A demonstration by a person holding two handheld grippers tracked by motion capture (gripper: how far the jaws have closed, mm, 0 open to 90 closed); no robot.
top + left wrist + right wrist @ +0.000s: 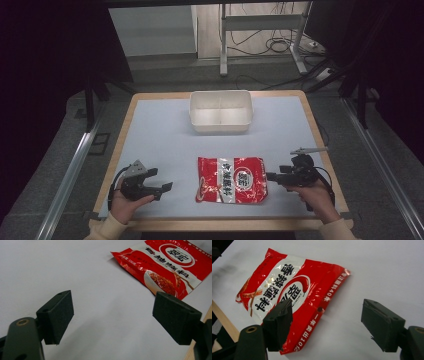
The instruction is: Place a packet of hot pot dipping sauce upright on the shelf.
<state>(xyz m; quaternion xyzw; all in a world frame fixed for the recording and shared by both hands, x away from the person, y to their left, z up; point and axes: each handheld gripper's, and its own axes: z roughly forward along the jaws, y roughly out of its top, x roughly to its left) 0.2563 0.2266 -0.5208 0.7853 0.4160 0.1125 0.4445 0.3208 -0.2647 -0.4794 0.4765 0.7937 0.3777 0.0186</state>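
The red packet lay flat at 6 o'clock on the table. The left gripper and right gripper stood wide open, empty. The smooth foil could slip away.

The flat red and white plastic sachet lying near the table's near edge is carrying all the readable print. Large black Chinese characters are running down its white central band, too stylised to transcribe with certainty. In the right gripper view, "40" is showing in small white print along its red edge strip. In the left gripper view, "100" is showing near one corner.
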